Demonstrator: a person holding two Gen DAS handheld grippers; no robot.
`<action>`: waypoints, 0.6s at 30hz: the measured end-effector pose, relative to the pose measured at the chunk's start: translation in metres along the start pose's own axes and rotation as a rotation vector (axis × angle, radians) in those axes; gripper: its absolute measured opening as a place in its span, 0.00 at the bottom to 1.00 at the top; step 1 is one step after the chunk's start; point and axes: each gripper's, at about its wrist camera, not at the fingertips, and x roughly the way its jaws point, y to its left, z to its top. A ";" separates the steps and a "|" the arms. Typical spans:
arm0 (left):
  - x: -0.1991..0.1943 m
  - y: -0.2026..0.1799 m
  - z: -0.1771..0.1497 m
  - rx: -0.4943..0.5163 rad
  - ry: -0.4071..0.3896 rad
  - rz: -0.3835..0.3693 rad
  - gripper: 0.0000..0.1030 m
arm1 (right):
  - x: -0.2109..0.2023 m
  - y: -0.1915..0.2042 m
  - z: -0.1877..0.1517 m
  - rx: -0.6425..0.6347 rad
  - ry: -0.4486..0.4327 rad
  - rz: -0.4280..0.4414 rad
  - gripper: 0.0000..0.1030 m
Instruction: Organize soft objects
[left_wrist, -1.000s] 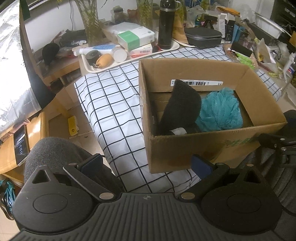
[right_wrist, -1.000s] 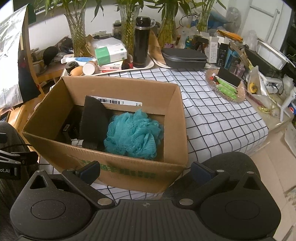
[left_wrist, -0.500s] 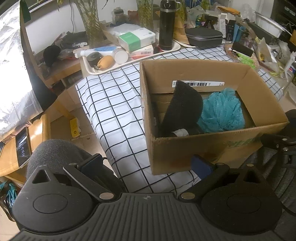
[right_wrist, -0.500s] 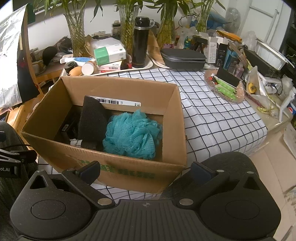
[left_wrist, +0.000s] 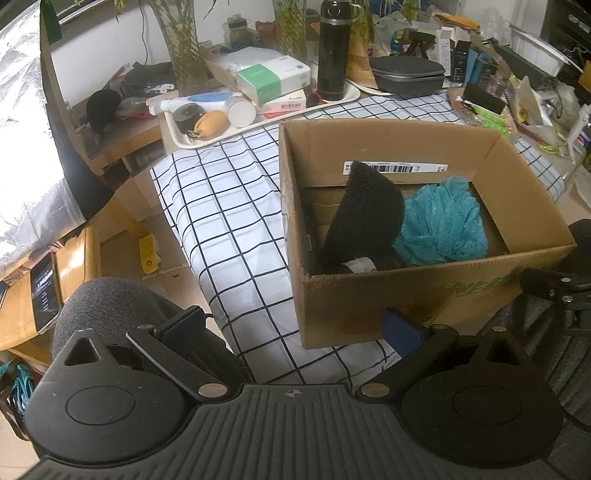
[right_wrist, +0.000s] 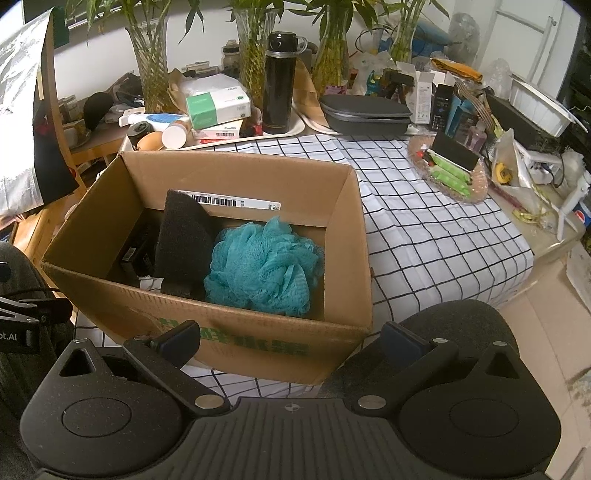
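Two soft things lie in the cardboard box (right_wrist: 229, 347) already: a black sponge (right_wrist: 183, 240) and a teal bath pouf (right_wrist: 262, 264), touching each other. The box stands on the table with the checked cloth (right_wrist: 424, 236), near its front edge.

Both tongs are released and carry nothing. The left tongs (left_wrist: 293, 328) hover low before the near left corner of the box; the right tongs (right_wrist: 290, 339) hover before its near wall, with the fingers wide apart.

What could go wrong from here, in my judgement:
- The sponge stands on its edge and leans on the pouf. If the pouf is pulled out first, the sponge probably falls flat onto the dark items (right_wrist: 138, 254) beside it, which I cannot identify.
- The pouf is loose netting — one finger can catch only a few loops, so the thing unravels or hangs long and drags over the rim.
- The near wall is high against both tongs. A reach that goes straight forward would push the box back along the cloth, or wrinkle the cloth.
- A tray (right_wrist: 258, 134) with a tall black bottle (right_wrist: 279, 81) stands just behind the box; a pushed box may knock it.

The long axis of the sponge runs from the floor of the box up to the far wall, and its top corner points at the barcode label (right_wrist: 236, 202). The pouf is round — it has no clear axis.
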 end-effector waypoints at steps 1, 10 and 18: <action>0.000 0.000 0.000 -0.001 0.000 0.000 1.00 | 0.000 0.000 0.000 0.000 0.000 -0.001 1.00; 0.000 -0.001 -0.001 -0.003 0.007 0.000 1.00 | 0.000 0.000 0.000 0.001 0.000 0.000 1.00; 0.001 0.000 0.000 -0.007 0.012 0.004 1.00 | 0.001 0.000 0.000 0.001 0.001 -0.001 1.00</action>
